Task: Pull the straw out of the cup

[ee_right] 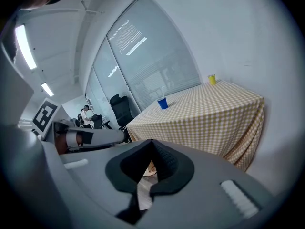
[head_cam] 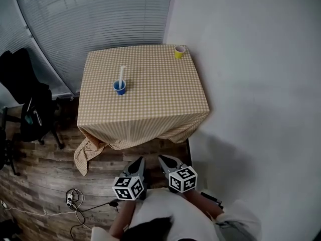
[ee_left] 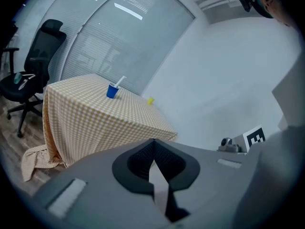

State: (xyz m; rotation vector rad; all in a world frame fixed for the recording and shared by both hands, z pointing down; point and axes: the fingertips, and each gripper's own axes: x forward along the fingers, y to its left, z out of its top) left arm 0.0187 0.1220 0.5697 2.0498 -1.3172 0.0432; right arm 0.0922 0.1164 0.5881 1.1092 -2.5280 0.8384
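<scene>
We hold the left tongs (head_cam: pixel 138 160) and right tongs (head_cam: pixel 165 159) pinched together, empty, since the white straw (head_cam: pixel 122 74) in the small blue cup (head_cam: pixel 120 88) on the gingham-clothed counter (head_cam: pixel 155 99) sits well apart.

Grey grippers, as I see them from my desk

Left gripper (head_cam: pixel 139 161) and right gripper (head_cam: pixel 164 159): pointed grey shells, black ribbed pads, each topped by a white marker cube (head_cam: pixel 128 187) with black squares; the person wears a white shirt (head_cam: pixel 175 212).

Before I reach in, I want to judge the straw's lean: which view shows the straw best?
The head view: it looks down on the straw standing in the blue cup, unobstructed. The left and right gripper views show it only small and distant.
</scene>
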